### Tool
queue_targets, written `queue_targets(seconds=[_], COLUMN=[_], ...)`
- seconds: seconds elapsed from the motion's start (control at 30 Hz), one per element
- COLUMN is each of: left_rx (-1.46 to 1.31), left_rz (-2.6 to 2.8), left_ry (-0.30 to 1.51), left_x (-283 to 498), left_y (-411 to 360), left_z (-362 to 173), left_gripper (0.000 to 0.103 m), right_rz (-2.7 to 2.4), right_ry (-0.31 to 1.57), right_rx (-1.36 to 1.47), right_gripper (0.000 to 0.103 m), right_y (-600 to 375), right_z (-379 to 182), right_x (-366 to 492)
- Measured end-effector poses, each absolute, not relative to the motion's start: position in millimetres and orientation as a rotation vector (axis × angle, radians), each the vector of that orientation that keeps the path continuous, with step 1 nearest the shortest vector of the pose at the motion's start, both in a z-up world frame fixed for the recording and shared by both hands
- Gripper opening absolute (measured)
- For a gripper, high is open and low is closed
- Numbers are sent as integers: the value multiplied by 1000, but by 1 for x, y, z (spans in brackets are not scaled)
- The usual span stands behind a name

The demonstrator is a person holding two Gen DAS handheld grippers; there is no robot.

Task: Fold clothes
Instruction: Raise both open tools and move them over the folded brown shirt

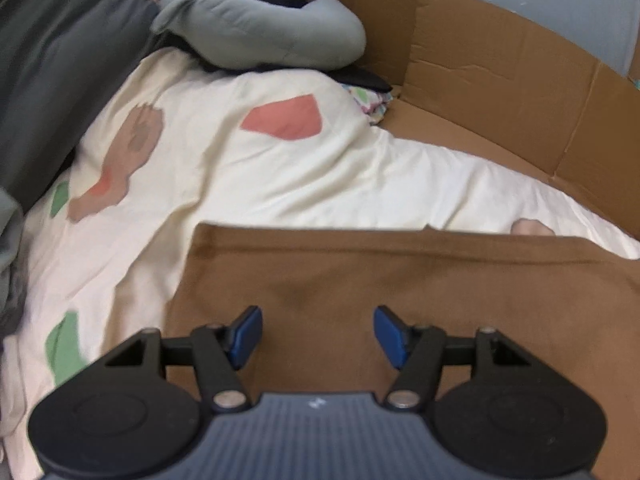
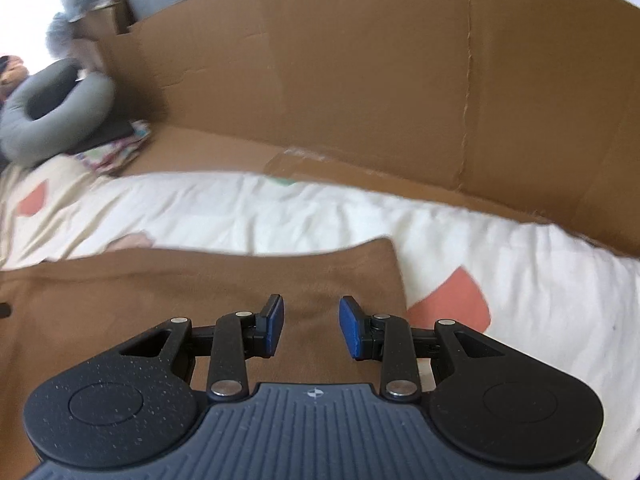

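lying flat on the cream sheet (image 1: pixel 304 184), the brown garment (image 1: pixel 400 280) runs its long axis left to right, its straight far edge crossing both wrist views. the left gripper (image 1: pixel 318 334) hovers over the garment's left part, near its far-left corner, jaws standing wide with nothing between them. the right gripper (image 2: pixel 311 326) hangs over the right end, close to the far-right corner, jaws open but narrower, also gripping nothing. each hand is nearer its own corner, so a near-to-far or far-to-near fold looks likeliest. cardboard walls (image 2: pixel 360 92) stand beyond.
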State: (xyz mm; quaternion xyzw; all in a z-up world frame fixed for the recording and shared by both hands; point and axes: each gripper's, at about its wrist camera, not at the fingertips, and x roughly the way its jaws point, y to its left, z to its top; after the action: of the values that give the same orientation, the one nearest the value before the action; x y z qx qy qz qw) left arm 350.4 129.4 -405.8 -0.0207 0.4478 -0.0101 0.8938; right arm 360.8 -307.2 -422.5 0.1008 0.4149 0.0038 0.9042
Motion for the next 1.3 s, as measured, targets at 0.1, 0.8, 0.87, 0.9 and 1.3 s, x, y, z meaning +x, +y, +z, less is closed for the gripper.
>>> queue_targets(seconds=[0.1,0.8,0.87,0.9,1.3], left_rx=[-41,34,30,29,50], left_rz=[-40,-172,-193,-204,-376], left_ry=[948,1003,1000,1000,998], left_x=[334,237,233,232,231], left_y=[138,126,116,110,24], left_z=[-405,-401,-398,-396,-391], left_gripper=[65,65,65,65,66], right_rz=[96,215,212,210,173], right_ry=[904,1042,1046,1048,1065], right_rx=[202,-21,-28,-32,23], right_gripper=[38,38,38,38,38], right_y=[-307,-283,-287,-289,-325], right_z=[-421,-434,-432,-431,-431], right_x=[348,221,212,207,156])
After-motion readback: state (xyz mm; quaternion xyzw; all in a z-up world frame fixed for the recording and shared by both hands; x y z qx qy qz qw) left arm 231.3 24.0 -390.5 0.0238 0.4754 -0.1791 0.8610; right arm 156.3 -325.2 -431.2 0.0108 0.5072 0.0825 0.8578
